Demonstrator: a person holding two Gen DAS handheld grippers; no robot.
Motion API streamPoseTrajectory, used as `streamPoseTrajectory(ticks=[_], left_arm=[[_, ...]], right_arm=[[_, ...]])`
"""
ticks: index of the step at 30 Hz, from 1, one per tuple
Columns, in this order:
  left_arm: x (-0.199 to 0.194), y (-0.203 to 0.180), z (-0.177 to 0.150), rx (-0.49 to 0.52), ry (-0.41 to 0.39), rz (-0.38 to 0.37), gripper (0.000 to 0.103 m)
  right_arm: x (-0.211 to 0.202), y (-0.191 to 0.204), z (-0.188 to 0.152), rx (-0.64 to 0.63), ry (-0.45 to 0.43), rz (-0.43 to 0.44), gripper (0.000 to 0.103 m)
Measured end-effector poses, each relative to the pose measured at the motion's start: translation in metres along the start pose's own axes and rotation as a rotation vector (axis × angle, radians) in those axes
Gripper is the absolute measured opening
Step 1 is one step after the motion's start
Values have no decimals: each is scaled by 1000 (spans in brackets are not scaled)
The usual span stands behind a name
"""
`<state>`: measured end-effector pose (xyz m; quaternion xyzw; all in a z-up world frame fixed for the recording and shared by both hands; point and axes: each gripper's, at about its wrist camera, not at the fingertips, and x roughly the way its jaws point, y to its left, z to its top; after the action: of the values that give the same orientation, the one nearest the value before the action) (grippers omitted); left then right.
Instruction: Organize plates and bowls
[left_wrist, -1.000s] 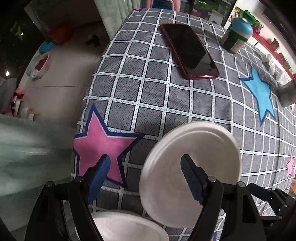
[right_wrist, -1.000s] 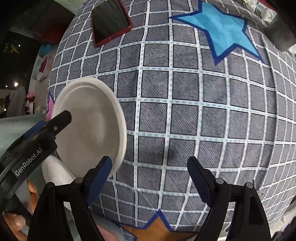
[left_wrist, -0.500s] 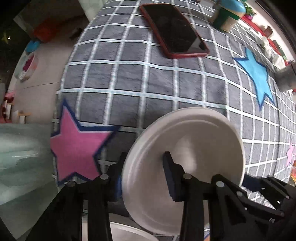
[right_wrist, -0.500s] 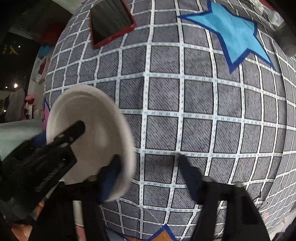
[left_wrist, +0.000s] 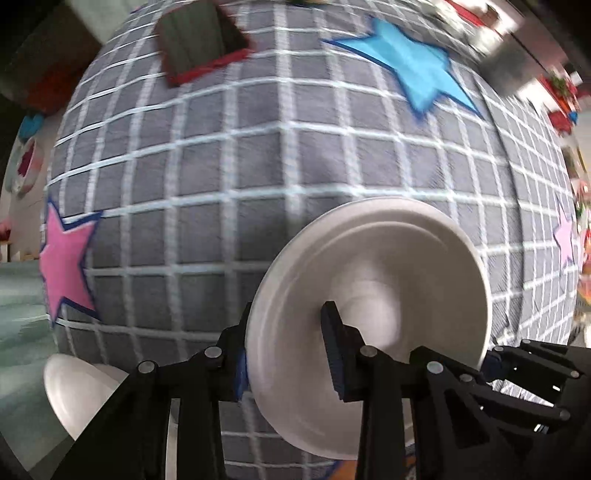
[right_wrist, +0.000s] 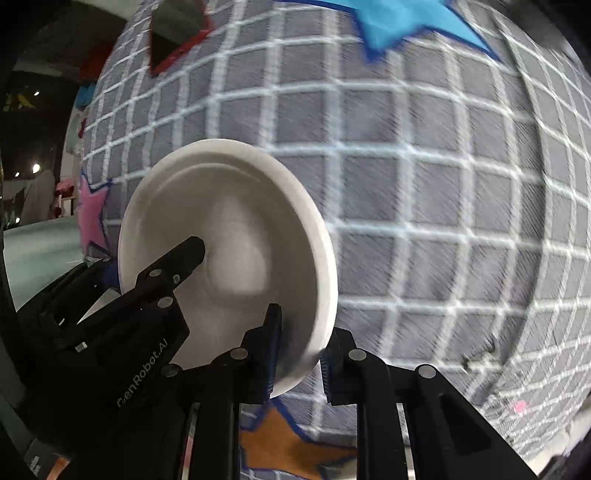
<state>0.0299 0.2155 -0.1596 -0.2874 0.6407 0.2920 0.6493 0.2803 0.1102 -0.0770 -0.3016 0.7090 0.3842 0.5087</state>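
A white plate (left_wrist: 373, 295) is lifted above the checked tablecloth, held at its edges by both grippers. My left gripper (left_wrist: 284, 354) is shut on its near-left rim, one finger inside the dish and one behind it. My right gripper (right_wrist: 299, 354) is shut on the plate's (right_wrist: 229, 243) lower right rim. The left gripper's body (right_wrist: 122, 306) shows in the right wrist view, the right gripper's body (left_wrist: 524, 373) in the left wrist view. A second white dish (left_wrist: 77, 391) lies at the table's near left edge. Both views are motion-blurred.
The grey checked tablecloth (left_wrist: 207, 192) has pink (left_wrist: 62, 258), blue (left_wrist: 410, 62) and orange (right_wrist: 288, 443) stars. A red-cased phone (left_wrist: 199, 40) lies at the far side. A grey box (left_wrist: 513, 70) stands far right. The table edge and floor lie to the left.
Both grippers have closed on the white plate and lifted it off the cloth, carrying it rightwards across the table. The second dish has dropped to the lower left of the left wrist view.
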Motion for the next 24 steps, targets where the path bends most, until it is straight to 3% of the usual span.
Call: streamPoseTrajectory(ticks=[6,12,19,24], left_arm=[[6,-56,-16,69,25,1,37],[-7,-114,-29,89,5,10,37],[-48,-145,-16,98,-33,20,37],[-82,-196,-35,108,-50,20,37]], right_arm=[[-3,-42,-32,91,31,10,22],[-10,-59,-46,104,26,19,22],[-35,-72,-47,93,-8,34,22],[-51,-83,-63,84,-26,38,22]])
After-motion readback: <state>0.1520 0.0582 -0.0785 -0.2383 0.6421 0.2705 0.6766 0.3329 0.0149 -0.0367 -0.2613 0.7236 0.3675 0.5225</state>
